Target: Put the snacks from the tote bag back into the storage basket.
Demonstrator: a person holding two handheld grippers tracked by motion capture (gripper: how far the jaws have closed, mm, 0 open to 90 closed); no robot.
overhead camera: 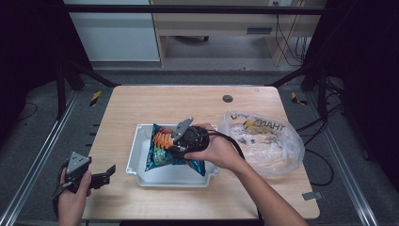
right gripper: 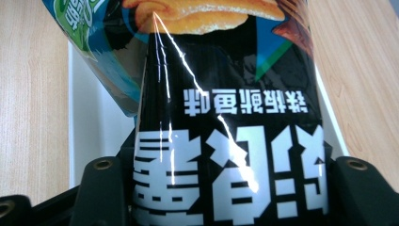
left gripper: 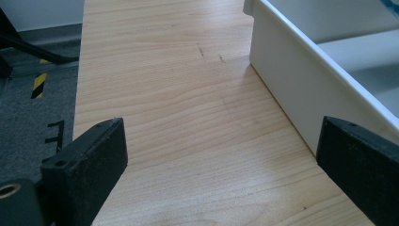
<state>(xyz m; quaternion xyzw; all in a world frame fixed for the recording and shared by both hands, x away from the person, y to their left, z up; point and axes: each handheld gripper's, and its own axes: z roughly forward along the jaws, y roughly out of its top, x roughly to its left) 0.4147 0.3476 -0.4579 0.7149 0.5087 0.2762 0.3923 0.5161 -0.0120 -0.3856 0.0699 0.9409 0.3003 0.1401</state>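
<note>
A snack bag (overhead camera: 164, 148) is gripped by the right gripper (overhead camera: 181, 141) over the white tray (overhead camera: 136, 157) at frame centre; the left gripper (overhead camera: 101, 178) is held open at lower left, beside the tray.

Left hand-held gripper (left gripper: 221, 155) agape (right (right gripper: 226, 188) clamped)

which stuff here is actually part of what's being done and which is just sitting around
In use:
- snack bag, clamped in the right gripper over the tray
- white tray, under the bag

Lying about:
- clear plastic bag on the table, right of the tray
- left gripper, open with nothing between its jaws, at the table's near left edge
</note>
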